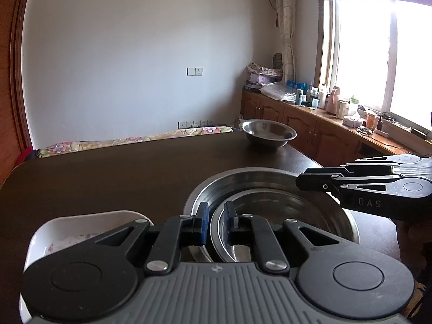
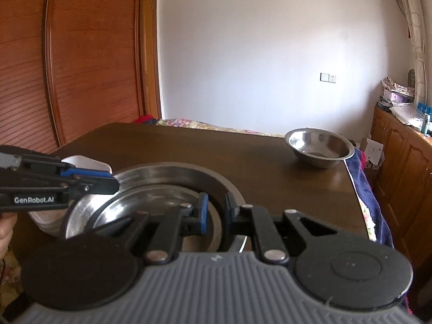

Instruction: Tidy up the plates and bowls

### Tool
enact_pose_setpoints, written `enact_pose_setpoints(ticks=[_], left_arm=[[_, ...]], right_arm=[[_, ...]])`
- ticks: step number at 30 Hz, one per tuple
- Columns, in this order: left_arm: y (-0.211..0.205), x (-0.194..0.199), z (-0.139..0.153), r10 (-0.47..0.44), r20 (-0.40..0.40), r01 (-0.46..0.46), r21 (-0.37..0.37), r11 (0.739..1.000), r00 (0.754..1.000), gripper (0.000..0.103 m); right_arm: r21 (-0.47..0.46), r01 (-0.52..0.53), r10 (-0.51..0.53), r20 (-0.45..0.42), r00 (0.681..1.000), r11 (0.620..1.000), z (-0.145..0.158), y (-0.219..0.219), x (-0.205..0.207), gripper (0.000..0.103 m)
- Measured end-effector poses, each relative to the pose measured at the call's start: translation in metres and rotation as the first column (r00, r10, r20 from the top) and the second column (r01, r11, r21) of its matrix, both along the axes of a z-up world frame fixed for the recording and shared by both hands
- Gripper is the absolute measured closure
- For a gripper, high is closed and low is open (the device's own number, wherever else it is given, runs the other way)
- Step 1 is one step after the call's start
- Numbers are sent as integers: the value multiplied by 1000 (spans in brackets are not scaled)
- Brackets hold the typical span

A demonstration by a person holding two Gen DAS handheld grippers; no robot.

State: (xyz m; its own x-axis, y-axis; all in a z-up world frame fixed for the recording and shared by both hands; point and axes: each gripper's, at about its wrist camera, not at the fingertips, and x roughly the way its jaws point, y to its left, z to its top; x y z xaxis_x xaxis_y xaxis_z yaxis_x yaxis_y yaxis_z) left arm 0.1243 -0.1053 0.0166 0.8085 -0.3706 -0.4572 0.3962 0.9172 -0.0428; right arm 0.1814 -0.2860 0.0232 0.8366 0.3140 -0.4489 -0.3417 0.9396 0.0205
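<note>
A large steel basin (image 1: 243, 181) (image 2: 172, 172) sits on the dark table with a smaller steel bowl (image 1: 283, 208) (image 2: 151, 202) inside it. My left gripper (image 1: 217, 225) straddles the small bowl's near rim, its jaws slightly apart. It shows from the side in the right wrist view (image 2: 108, 182). My right gripper (image 2: 216, 213) straddles the basin's right rim, jaws slightly apart. It shows in the left wrist view (image 1: 305, 182). A white square dish (image 1: 81, 232) (image 2: 86, 163) lies left of the basin. Another steel bowl (image 1: 267, 132) (image 2: 320, 147) stands at the far right corner.
The dark wooden table (image 1: 121, 172) ends on the right beside wooden cabinets (image 1: 310, 127) with clutter under a bright window. A floral cloth (image 1: 135, 139) lies beyond the far edge. A wooden wardrobe (image 2: 81, 54) stands at the left.
</note>
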Motion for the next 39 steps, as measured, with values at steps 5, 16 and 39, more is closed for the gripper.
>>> enact_pose_setpoints(ticks=[5, 16, 39], left_arm=[[-2, 0, 4, -9, 10, 9, 2, 1000, 1000, 61], [-15, 16, 15, -36, 28, 35, 29, 999, 999, 61], [-75, 94, 48, -104, 27, 103, 45, 994, 994, 28]], right_arm=[[13, 0, 0, 20, 1000, 1000, 6, -3, -1, 89], [30, 29, -31, 54, 998, 999, 17, -21, 6, 89], [19, 86, -87, 88, 992, 996, 22, -80, 73, 89]])
